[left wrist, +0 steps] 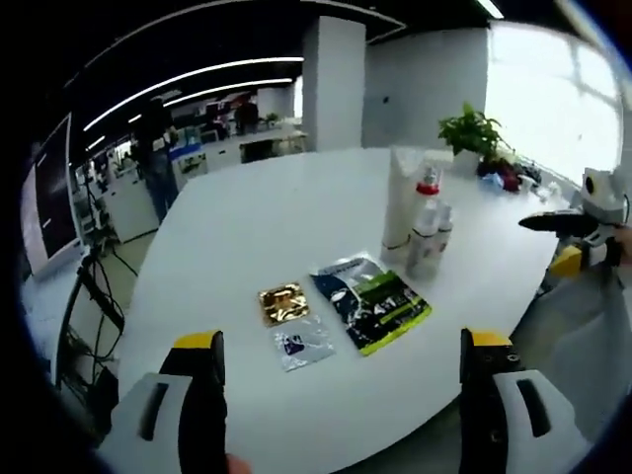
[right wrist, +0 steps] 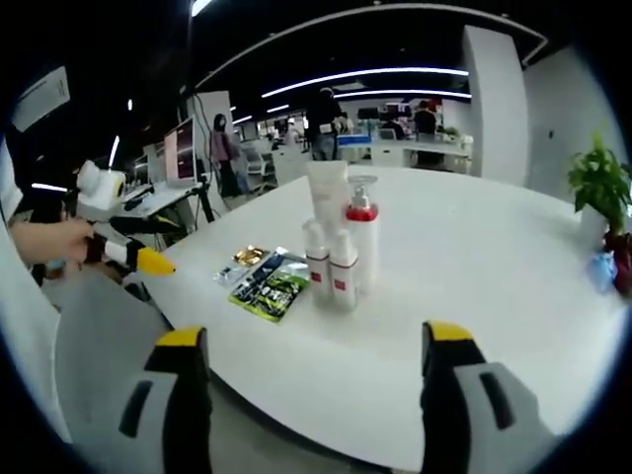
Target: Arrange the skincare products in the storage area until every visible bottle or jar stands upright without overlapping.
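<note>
1. White and broad, the table [left wrist: 296,207] carries everything you need; the skincare products sit grouped near its middle, well apart from the potted plant [left wrist: 472,130] at the far edge.
2. Tallest of the group is the white tube [right wrist: 326,202], standing on its cap behind the others, which is likely why it looks steady.
3. Just beside it stands the pump bottle [right wrist: 361,237] with its red collar, upright.
4. Two small white bottles [right wrist: 330,267] with red labels stand in front, close together and possibly touching; all four look upright already.
5. Flat on the table nearby lie the dark-and-green sachet [left wrist: 372,301], the gold sachet [left wrist: 283,303] and a small clear packet [left wrist: 301,344], edges close or slightly overlapping.
6. Your left gripper [left wrist: 341,395] hovers short of the sachets, jaws spread wide and holding nothing.
7. Your right gripper [right wrist: 311,390] faces the bottles from the table edge, likewise spread and empty.
</note>
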